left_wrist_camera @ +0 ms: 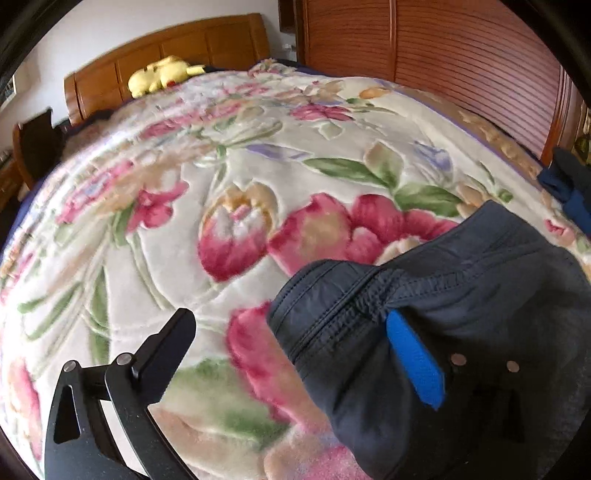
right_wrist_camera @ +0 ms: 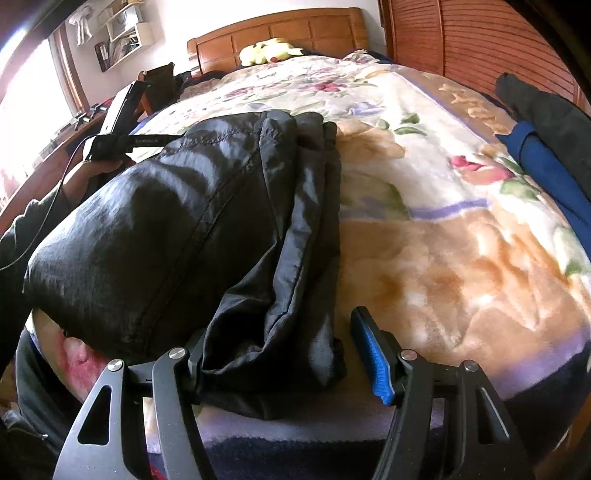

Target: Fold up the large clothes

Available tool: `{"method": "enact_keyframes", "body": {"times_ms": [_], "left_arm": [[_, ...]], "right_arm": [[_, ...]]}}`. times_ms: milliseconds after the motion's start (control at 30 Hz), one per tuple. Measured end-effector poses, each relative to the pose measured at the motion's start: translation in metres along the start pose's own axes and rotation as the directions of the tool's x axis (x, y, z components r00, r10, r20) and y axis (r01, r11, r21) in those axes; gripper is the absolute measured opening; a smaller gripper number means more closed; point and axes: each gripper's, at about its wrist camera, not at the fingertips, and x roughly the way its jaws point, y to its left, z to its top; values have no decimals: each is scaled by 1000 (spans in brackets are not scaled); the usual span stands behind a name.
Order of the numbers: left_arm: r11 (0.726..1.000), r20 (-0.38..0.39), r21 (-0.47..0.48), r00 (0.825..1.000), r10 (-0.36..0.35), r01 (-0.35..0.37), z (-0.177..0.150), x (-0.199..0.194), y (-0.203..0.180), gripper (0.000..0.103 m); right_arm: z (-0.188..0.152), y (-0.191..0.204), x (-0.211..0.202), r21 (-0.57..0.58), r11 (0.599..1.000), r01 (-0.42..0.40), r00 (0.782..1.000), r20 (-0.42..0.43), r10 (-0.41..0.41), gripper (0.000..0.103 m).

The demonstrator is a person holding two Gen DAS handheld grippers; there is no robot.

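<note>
Bed: a wide bed with a carved wooden headboard [right_wrist_camera: 280,27] is covered by a plush cream blanket printed with pink and green flowers [left_wrist_camera: 155,229]; it carries everything here.
Wardrobe: a slatted reddish-brown wooden wardrobe [left_wrist_camera: 461,55] is seen along the bed's far side.
Task garment: a large dark grey, slightly shiny padded jacket [right_wrist_camera: 177,221] is seen lying folded into a thick bundle on the blanket, near the bed's front edge, with several layered edges stacked on one side.
Other clothes: a dark and blue pile of clothes [right_wrist_camera: 543,147] is seen near the wardrobe side, well apart from the jacket.
Toy: a yellow plush toy [right_wrist_camera: 267,50] is seen resting at the headboard.
Left hand-held gripper: the left hand-held gripper [left_wrist_camera: 291,354] is spread wide and released; one blue pad lies against the jacket's stitched hem, the other finger is clear over the blanket, so nothing is grasped.
Right hand-held gripper: the right hand-held gripper [right_wrist_camera: 280,354] is parted around the bundle's near corner; the blue pad stands apart from the cloth, so the fabric is judged not pinched.
Risk: with both grips let go, the slippery layers could spring open or slide apart, since nothing presses them.
Risk: a pad or finger could snag the hem on withdrawal and drag the fold askew.
</note>
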Motion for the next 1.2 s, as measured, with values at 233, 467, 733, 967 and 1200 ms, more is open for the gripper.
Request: {"method": "enact_keyframes", "body": {"times_ms": [233, 467, 733, 967, 1200], "left_arm": [[998, 1, -9, 998, -66, 66, 0, 4, 5, 103], [967, -15, -80, 970, -244, 242, -2, 5, 13, 59], [986, 23, 1, 986, -164, 164, 7, -33, -2, 21], [991, 122, 78, 986, -117, 108, 24, -89, -24, 16], [987, 235, 142, 966, -103, 71, 60, -142, -75, 15]], "right_arm": [[2, -5, 11, 45, 997, -57, 998, -13, 58, 65], [4, -3, 13, 58, 982, -181, 983, -32, 183, 29], [10, -4, -8, 29, 977, -212, 973, 98, 208, 19], [27, -19, -31, -3, 959, -283, 938, 209, 278, 16], [47, -44, -69, -81, 967, -243, 907, 335, 256, 14]]}}
